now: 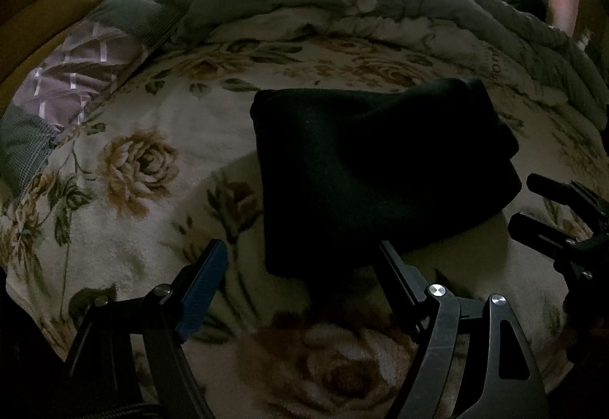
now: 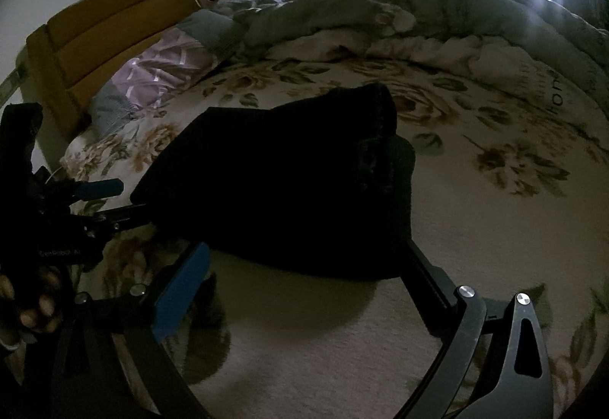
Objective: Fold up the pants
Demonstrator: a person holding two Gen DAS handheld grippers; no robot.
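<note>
Blue-padded and spread wide, your left tool point(image 1: 300, 259) held nothing; the near edge of the folded black pants point(image 1: 377, 168) lay just beyond its tips on the floral bedspread point(image 1: 133, 160). Your right tool point(image 1: 533, 202) showed at the right edge, just beside the bundle.

From the right wrist, your right tool point(image 2: 304, 259) likewise stood wide and empty, the pants point(image 2: 274, 183) lying compact before it. Folding looked finished or nearly so; any next move called only for squaring the uneven far corner.
</note>
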